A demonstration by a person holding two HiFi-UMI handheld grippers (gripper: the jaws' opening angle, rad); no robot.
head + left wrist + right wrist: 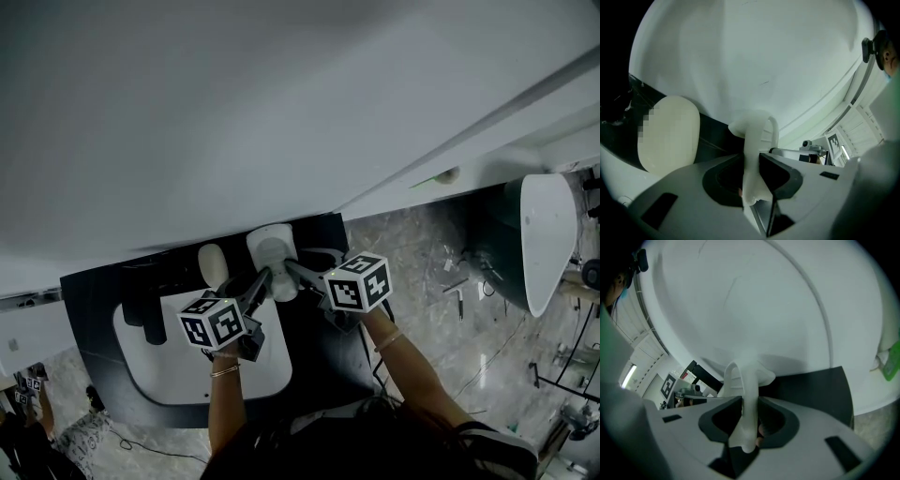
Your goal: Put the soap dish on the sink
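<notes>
1. The soap dish [272, 255] is held from two sides at once. Its left rim is clamped by the left gripper [263, 281] and its right rim by the right gripper [296, 270], so the shallow white piece is kept level and cannot swing about a single grip.
2. In the left gripper view the thin white edge is seen pinched between the two dark pads [780, 176], with no gap on either side. The same is seen in the right gripper view, so both grippers are judged to be clenched on the dish, not merely set beside it.
3. The dish is carried at the back of the black tabletop [323, 361], close under the white wall [281, 103] and just behind the white sink [159, 370]. Whether its underside already rests on the tabletop cannot be told.
4. A pale oval object [213, 264] stands just beside the dish on its left. The spot aimed at is therefore judged to be the bare strip to the right of it, where nothing is knocked.
5. Both grippers are tilted downward toward the wall, which suits a lowering onto the tabletop behind the sink, not into it.
6. The placing is judged to be nearly done. Contact is to be confirmed, and both grips are to be loosened together, lest the dish be tipped by one side being freed first.
</notes>
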